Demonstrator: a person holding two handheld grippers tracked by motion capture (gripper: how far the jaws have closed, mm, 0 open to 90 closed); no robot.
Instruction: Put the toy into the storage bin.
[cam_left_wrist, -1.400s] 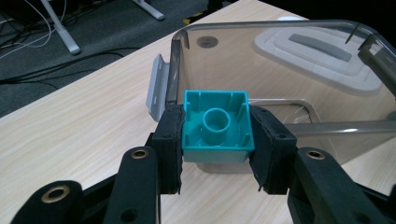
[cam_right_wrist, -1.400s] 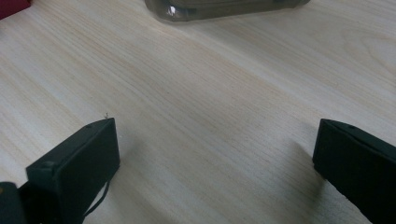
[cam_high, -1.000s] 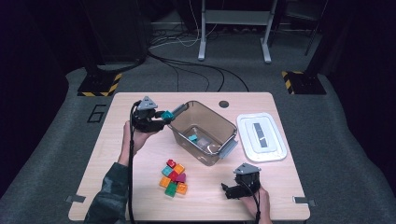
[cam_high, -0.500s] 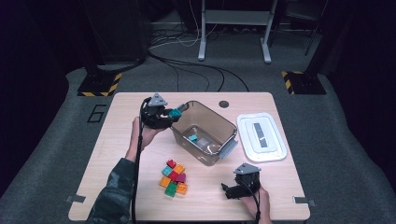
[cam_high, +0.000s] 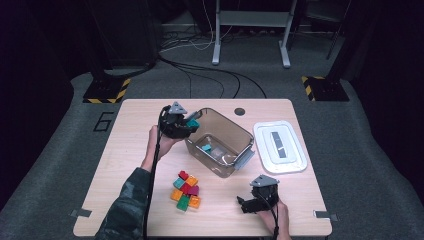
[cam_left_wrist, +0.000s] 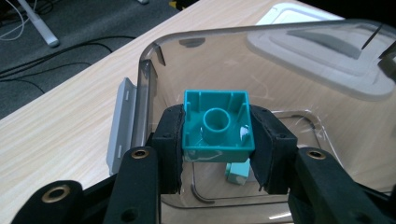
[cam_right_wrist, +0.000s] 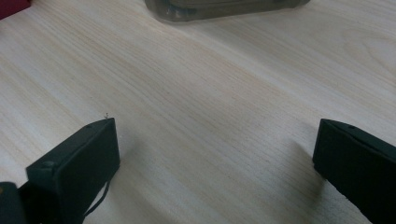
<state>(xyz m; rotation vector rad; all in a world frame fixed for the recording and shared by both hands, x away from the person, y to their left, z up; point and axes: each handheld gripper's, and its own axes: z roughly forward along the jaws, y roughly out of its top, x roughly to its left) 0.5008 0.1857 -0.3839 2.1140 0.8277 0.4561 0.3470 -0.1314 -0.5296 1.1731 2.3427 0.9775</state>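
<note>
My left gripper (cam_high: 192, 121) is shut on a teal brick (cam_left_wrist: 216, 126), hollow underside facing the camera, held at the near-left rim of the clear plastic bin (cam_high: 239, 129). Another teal brick (cam_high: 206, 148) lies on the bin's floor (cam_left_wrist: 238, 171). A heap of coloured bricks (cam_high: 186, 190) sits on the table in front of the bin. Low over bare wood near the front edge, my right gripper (cam_high: 242, 204) stands open, its jaws wide apart (cam_right_wrist: 215, 158) with nothing between them.
The bin's white lid (cam_high: 280, 146) lies flat to the right of the bin. The bin's grey latch (cam_left_wrist: 119, 126) hangs on its end wall. A round cable hole (cam_high: 239, 111) marks the table's far edge. Cables trail over the floor behind the table.
My left gripper has carried the teal brick rightward and a little down, from left of the bin to its rim. The right gripper has stayed put.
</note>
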